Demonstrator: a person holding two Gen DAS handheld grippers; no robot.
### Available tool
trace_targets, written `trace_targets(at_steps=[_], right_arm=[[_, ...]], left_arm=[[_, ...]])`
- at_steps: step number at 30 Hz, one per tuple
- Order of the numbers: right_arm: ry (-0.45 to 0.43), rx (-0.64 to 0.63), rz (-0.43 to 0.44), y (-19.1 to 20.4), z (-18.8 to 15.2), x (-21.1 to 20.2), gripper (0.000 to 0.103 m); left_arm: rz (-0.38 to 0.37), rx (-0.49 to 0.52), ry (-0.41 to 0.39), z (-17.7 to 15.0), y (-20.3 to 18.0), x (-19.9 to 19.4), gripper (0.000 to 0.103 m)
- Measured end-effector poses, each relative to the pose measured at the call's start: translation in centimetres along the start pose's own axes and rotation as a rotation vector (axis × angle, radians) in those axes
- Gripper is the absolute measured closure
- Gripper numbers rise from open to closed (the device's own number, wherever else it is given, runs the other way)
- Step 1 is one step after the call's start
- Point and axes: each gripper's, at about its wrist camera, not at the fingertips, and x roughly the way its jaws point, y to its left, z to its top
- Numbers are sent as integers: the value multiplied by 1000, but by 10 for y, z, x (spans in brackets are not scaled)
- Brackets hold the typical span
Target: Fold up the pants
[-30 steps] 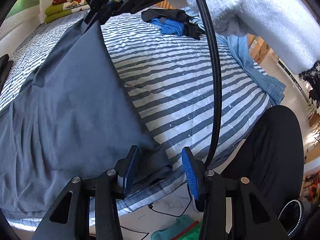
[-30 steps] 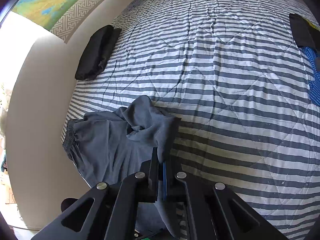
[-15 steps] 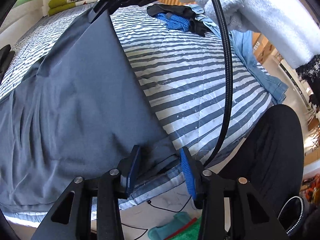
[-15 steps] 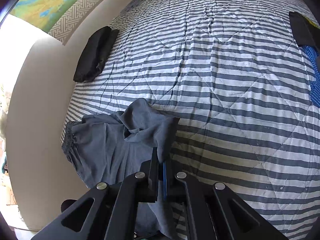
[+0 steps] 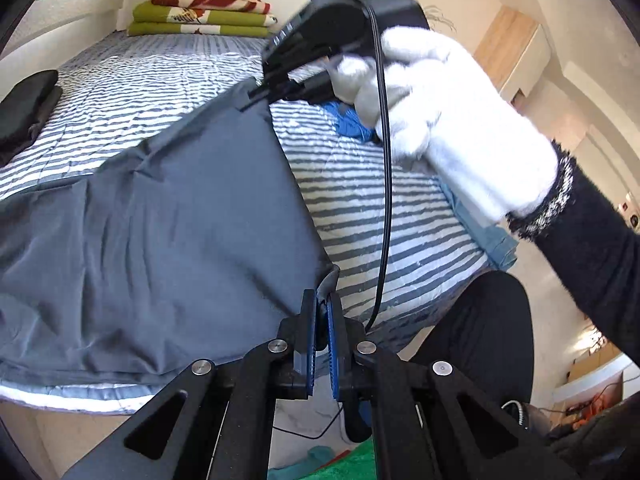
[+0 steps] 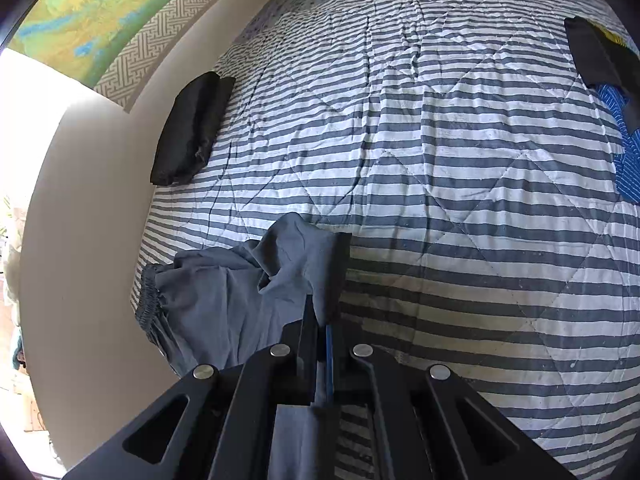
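Grey pants (image 5: 180,240) lie spread over the striped bedspread (image 5: 360,208). My left gripper (image 5: 322,300) is shut on the near corner of a leg's hem, raised a little off the bed's edge. In the same view a white-gloved hand (image 5: 432,112) holds my right gripper (image 5: 256,96), which pinches the far corner of that hem, so the edge stretches taut between the two. In the right wrist view my right gripper (image 6: 322,316) is shut on a bunched fold of the pants (image 6: 224,300). The elastic waistband (image 6: 146,300) lies at the left by the wall.
A folded black garment (image 6: 188,128) rests by the wall. Blue and black clothes (image 6: 624,140) lie at the bed's right side, with light blue denim (image 5: 480,232) over the edge. Folded blankets (image 5: 204,16) sit at the bed's head. A black cable (image 5: 384,200) hangs down and a person's dark leg (image 5: 480,340) stands close.
My left gripper's jaws closed on the pants' near hem corner, and the gripper rose and tilted with the cloth in them. My right gripper kept its hold and barely moved.
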Motion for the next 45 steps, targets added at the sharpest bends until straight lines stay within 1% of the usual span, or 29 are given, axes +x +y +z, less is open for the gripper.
trace_targets(at_steps=[3,6,9,12,14,20,24,28,31,33,35,36,37,38,40,42,44,45], right_arm=[[6,13,-52,9,-1,5,100],[11,25,-56,23,0,7,100],[1,-7,-55,54,3,10,100],[0,-55,-67,95,6,23,100],[9,-89,-71,125,8,39,100],[55,-187,-61,212,20,100,100],[100,-237,-56,259,23,144,100],[137,-279,-64,293,22,183,100],[157,-296,-74,308,23,205,100],[164,-298,-70,315,25,216,100],[170,-315,-35,322,27,226,100],[175,-354,-19,329,28,231,96],[179,-391,-19,333,28,234,96],[182,-392,-4,333,29,234,94],[178,-367,55,328,32,225,87],[137,-370,99,318,35,204,85],[88,-343,165,299,38,177,82],[70,-330,194,287,40,163,75]], left_arm=[[0,-62,-55,-1,30,-42,99],[19,-116,-99,-6,63,-79,99],[66,-165,-133,-13,98,-106,99],[97,-233,-159,-23,136,-127,99],[132,-273,-170,-34,162,-140,99],[191,-415,-193,-70,235,-165,99],[226,-477,-199,-91,272,-176,99],[244,-528,-221,-108,291,-182,99],[255,-562,-257,-116,307,-197,99],[278,-577,-273,-119,315,-206,99],[294,-602,-286,-124,326,-213,99],[293,-614,-291,-126,331,-216,99],[295,-621,-292,-127,334,-217,99],[302,-626,-290,-129,338,-217,99],[304,-638,-287,-132,343,-217,99],[310,-639,-285,-133,346,-215,99],[320,-637,-291,-133,348,-216,99],[325,-637,-292,-134,348,-217,99]])
